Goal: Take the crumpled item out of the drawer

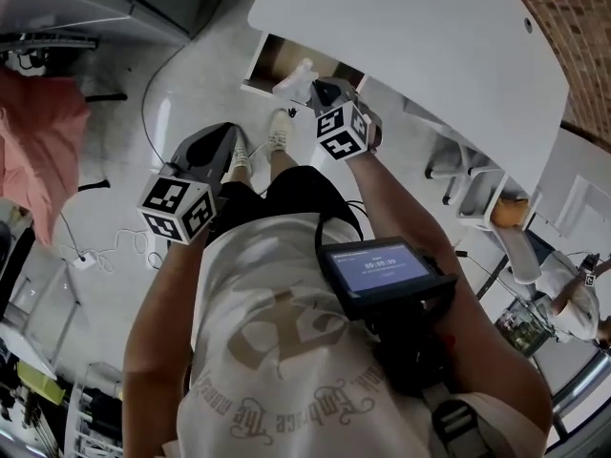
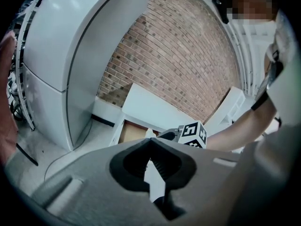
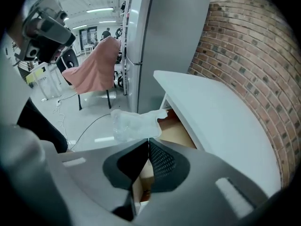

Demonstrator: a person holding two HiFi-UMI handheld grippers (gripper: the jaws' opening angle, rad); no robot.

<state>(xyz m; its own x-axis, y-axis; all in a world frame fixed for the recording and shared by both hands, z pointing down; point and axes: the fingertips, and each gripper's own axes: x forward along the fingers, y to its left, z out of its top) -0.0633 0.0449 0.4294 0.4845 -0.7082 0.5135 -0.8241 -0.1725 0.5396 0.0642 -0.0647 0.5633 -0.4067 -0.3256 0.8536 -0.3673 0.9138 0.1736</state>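
The crumpled item (image 3: 134, 124) is a clear, squashed piece of plastic. My right gripper (image 3: 148, 140) is shut on its lower edge and holds it in the air above the open wooden drawer (image 3: 176, 131). In the head view the crumpled item (image 1: 294, 77) shows pale at the tip of the right gripper (image 1: 317, 92), just over the drawer (image 1: 275, 60) under the white desk. My left gripper (image 1: 231, 134) hangs lower left, away from the drawer. In its own view the left gripper (image 2: 149, 140) has its jaw tips touching with nothing between them, and it looks toward the drawer (image 2: 129, 132).
A white desk top (image 1: 410, 46) juts out over the drawer, against a brick wall (image 3: 244, 65). A tall grey fridge (image 3: 160, 41) stands beside it. A pink cloth (image 1: 38, 151) is draped over a chair at the left. Cables (image 1: 105, 251) lie on the pale floor.
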